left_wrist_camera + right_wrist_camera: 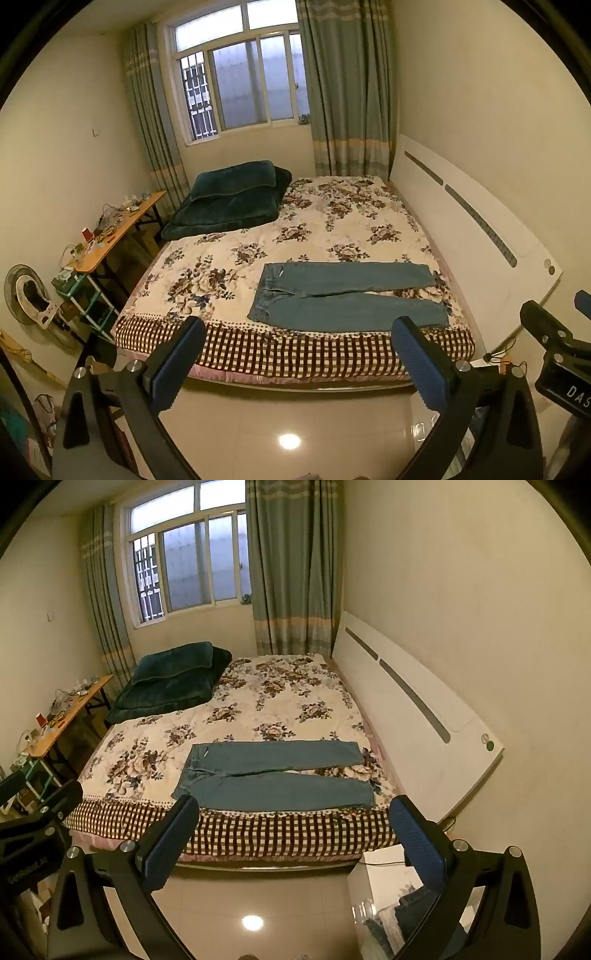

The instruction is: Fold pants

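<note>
The jeans (347, 295) lie flat and unfolded near the front edge of the bed (295, 354), legs apart — no fold made. Left gripper (297, 363) and right gripper (291, 843) hang spread and empty, short of the bed — every fold remains.

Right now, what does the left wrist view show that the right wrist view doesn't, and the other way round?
Only the left wrist view shows the standing fan on the floor by the wooden table. Only the right wrist view shows the glossy white cabinet beside the bed's near corner. Both show the blue jeans spread flat on the floral bedspread, the folded dark green blanket, and an open hand-held gripper.
</note>
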`<state>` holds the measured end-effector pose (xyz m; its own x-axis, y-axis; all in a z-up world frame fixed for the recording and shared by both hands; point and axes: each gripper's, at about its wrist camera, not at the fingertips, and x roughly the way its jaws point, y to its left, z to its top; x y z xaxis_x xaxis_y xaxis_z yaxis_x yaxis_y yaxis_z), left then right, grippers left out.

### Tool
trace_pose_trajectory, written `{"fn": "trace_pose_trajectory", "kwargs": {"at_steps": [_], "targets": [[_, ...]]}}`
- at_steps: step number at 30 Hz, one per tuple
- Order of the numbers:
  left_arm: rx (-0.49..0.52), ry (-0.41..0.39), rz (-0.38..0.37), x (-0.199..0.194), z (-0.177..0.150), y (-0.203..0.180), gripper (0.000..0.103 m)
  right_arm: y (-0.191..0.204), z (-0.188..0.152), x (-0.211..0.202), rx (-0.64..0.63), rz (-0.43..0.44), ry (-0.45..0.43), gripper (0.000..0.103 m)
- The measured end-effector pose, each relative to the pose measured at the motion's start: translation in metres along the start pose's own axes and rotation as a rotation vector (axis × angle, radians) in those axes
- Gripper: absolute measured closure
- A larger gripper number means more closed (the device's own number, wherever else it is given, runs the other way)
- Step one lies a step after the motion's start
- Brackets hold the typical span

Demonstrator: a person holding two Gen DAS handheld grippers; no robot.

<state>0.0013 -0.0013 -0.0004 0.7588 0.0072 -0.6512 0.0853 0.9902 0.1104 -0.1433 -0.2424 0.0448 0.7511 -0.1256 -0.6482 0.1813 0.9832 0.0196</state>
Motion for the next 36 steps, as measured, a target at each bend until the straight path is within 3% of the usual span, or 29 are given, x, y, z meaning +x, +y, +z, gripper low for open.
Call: {"fn": "trace_pose_trajectory", "kwargs": {"at_steps": [21,36], "targets": [[-0.029,-0.039,0.010,-0.010,0.007,0.000,0.000,-0.001,0.021,-0.007,-0.001,0.024,-0.007,0.000],[-0.029,-0.040,0.004,-0.015,0.005,0.003,0.000,-0.008,0.011,-0.013,-0.004,0.030,-0.012,0.000]]}}
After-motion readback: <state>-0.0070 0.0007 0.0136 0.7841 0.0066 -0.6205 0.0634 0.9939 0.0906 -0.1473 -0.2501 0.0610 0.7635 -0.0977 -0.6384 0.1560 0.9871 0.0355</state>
